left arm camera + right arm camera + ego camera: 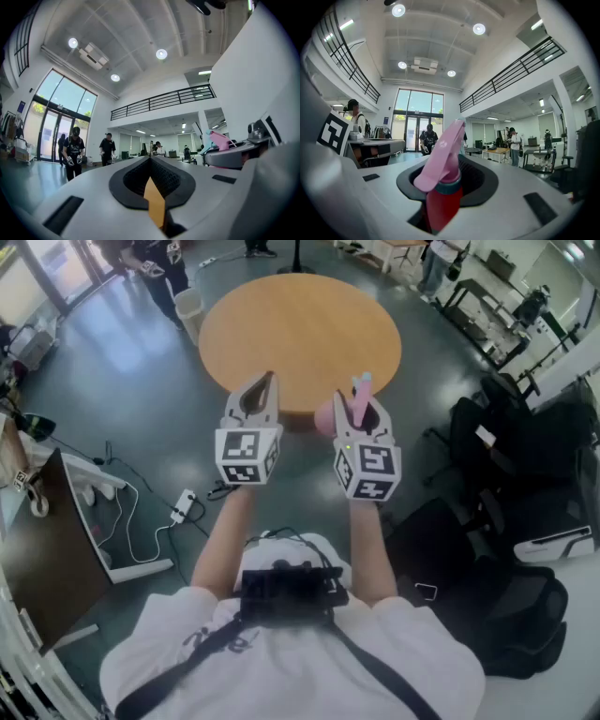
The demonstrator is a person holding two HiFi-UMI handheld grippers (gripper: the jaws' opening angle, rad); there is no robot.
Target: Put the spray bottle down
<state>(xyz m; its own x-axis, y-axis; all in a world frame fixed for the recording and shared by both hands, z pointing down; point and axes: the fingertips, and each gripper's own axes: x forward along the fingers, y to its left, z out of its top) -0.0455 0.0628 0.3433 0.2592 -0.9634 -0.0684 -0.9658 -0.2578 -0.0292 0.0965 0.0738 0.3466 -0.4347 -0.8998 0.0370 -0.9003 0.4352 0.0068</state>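
While both claws are held level at the near edge of the round wooden bench point(300, 324), a white power strip point(183, 507) lies on the floor off that bench's near-left side, its cable trailing away.

Next along, the left claw point(270, 381) point(151, 159) points over the bench's near rim. Its jaws are drawn together at the tips and carry nothing. Through the narrow slit between them, only a sliver of the bench's wood shows.

Just beside it, also at the near rim, the right claw point(361, 409) point(457, 161) is closed on the spray bottle point(360, 390) point(440, 197). The bottle's red body sits down between the jaws, with a teal collar at their top edge. Its pink trigger head sticks up above them. The bottle is in the air, clear of the bench top.

Black chairs point(525, 456) crowd the floor to the right of the bench.
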